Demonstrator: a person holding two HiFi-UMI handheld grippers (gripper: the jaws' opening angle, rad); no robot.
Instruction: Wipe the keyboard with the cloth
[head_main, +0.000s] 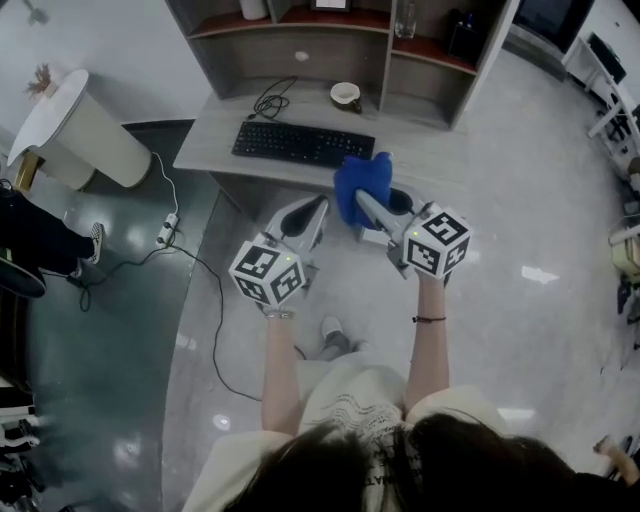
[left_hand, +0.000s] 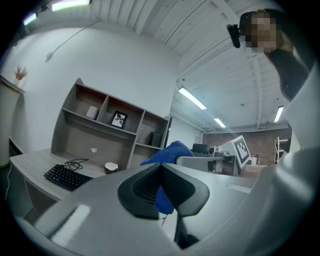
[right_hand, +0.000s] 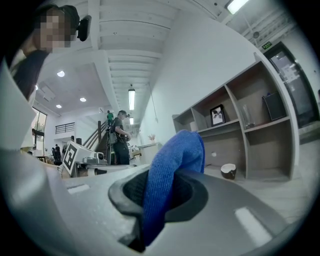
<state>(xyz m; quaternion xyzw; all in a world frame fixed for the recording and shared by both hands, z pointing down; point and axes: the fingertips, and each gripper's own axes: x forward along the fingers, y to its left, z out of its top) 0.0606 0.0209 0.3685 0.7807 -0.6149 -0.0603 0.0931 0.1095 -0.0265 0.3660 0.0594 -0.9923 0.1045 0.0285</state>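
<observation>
A black keyboard (head_main: 303, 143) lies on the grey desk (head_main: 215, 135), some way ahead of both grippers; it also shows small at the lower left (left_hand: 67, 176) in the left gripper view. My right gripper (head_main: 366, 206) is shut on a blue cloth (head_main: 362, 186), which bunches up above its jaws (right_hand: 165, 186) as a thick fold (right_hand: 179, 152). It hangs in the air just short of the desk's front edge. My left gripper (head_main: 312, 214) is beside it on the left, shut and holding nothing (left_hand: 161, 168). The cloth (left_hand: 169, 152) shows behind the left jaws.
A small bowl (head_main: 346, 95) and a coiled cable (head_main: 270, 101) sit behind the keyboard, under a shelf unit (head_main: 340, 20). A white round stand (head_main: 80, 125) is at the left, with a power strip (head_main: 167, 230) and cord on the floor. A person (right_hand: 120, 136) stands far off.
</observation>
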